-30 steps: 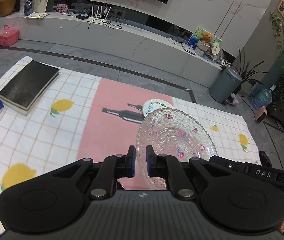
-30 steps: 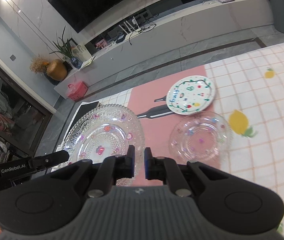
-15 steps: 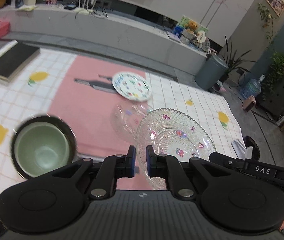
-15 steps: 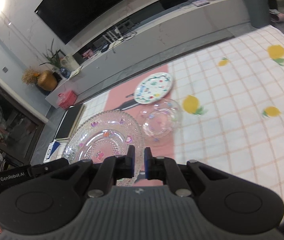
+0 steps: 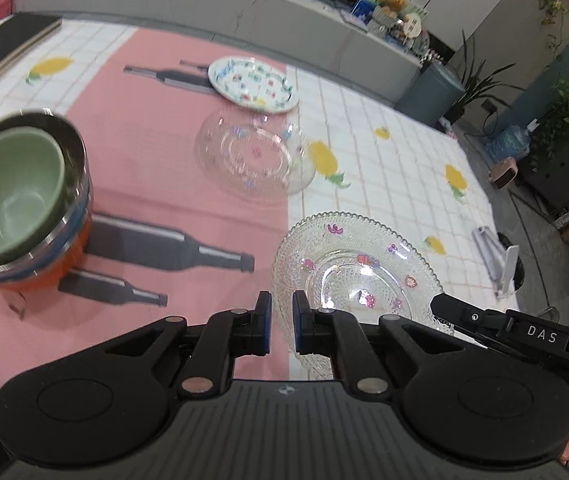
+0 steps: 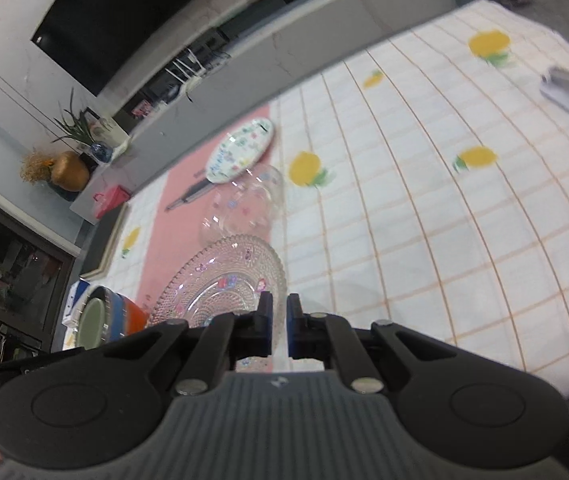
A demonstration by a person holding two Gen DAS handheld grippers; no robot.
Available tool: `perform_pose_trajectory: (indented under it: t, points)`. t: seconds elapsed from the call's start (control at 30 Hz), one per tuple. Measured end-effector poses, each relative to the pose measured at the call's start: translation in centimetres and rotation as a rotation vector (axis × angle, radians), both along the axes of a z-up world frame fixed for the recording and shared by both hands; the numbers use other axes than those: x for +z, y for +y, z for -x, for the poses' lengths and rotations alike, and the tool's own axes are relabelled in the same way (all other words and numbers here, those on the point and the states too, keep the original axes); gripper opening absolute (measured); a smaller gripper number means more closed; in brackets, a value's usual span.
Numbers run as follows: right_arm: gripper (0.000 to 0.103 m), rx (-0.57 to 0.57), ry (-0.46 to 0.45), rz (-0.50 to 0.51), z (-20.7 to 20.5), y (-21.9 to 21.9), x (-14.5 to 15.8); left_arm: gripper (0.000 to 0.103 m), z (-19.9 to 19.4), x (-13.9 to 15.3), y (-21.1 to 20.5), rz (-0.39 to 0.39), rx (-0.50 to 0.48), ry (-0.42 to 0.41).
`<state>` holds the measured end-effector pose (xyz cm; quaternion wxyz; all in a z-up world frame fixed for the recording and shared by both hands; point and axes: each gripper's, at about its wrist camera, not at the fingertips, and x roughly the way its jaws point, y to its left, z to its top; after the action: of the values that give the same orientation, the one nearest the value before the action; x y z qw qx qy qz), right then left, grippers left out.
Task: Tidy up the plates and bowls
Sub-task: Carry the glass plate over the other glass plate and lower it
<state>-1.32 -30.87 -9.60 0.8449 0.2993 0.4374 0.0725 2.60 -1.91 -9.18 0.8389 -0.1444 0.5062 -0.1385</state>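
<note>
Both grippers have carried the beaded glass plate (image 5: 358, 276) lower, nearer the tablecloth (image 5: 396, 168); left gripper (image 5: 281, 322) and right gripper (image 6: 279, 326) each clamp its rim, beside the stacked bowls (image 5: 24, 204)

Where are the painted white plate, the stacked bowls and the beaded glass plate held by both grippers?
Painted white plate (image 5: 253, 84), left wrist view, centre.
Stacked bowls (image 5: 12, 196), left wrist view, green inner bowl.
Beaded glass plate (image 5: 358, 276), left wrist view, inner well.

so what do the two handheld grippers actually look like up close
Both are matte black. The left gripper and right gripper each have two angled link arms with silver pivot pins, blue pads on the fingertips, round black discs either side and a ribbed grey housing with a small logo. In the left wrist view the right gripper's side carries white "DAS" lettering. No cables or sleeves visible.
</note>
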Motion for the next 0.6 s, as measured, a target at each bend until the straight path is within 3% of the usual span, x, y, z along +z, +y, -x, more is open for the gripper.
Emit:
perform_pose_trajectory:
  t: [0.3, 0.6]
  points:
    - [0.004, 0.038, 0.036, 0.034, -1.3, 0.4, -3.4, 0.011, -0.7, -3.6, -0.1, -0.019, 0.031, 0.072]
    - [0.004, 0.077, 0.019, 0.025, -2.2, 0.9, -5.2, 0.011, -1.2, -5.1, 0.4, -0.04, 0.055, 0.11]
